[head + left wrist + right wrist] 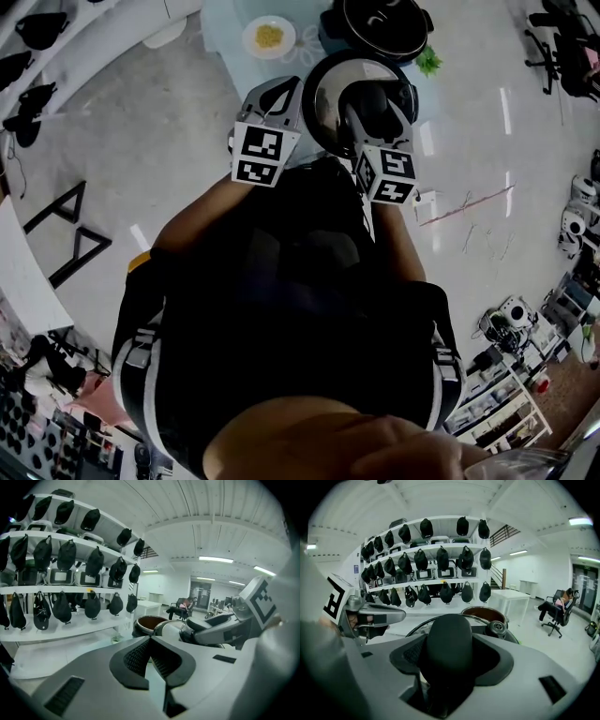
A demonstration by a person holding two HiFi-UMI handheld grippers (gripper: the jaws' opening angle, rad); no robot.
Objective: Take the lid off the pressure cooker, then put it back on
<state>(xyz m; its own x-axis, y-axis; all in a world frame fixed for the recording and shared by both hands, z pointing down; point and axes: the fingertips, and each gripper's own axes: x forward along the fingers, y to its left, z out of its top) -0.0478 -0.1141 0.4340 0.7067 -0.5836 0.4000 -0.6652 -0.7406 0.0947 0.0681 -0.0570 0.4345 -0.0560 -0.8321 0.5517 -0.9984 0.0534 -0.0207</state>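
The pressure cooker lid (330, 94), shiny metal with a black handle (450, 641), is lifted clear of the cooker and held near my chest. My right gripper (366, 117) is shut on that handle, which fills the space between its jaws (450, 663). The cooker pot (382, 26) stands open on the table ahead, its brown inside (485, 613) showing past the lid. My left gripper (286, 94) hovers just left of the lid, shut with nothing between its pads (150, 641); from it I see the pot (149, 622) and the lid's rim (168, 627).
A white plate with yellow food (269, 37) and a small green plant (428, 62) lie on the pale table (220, 37) beside the cooker. Shelves of black caps (436, 559) line the wall behind. A person sits in a chair (558, 609) far right.
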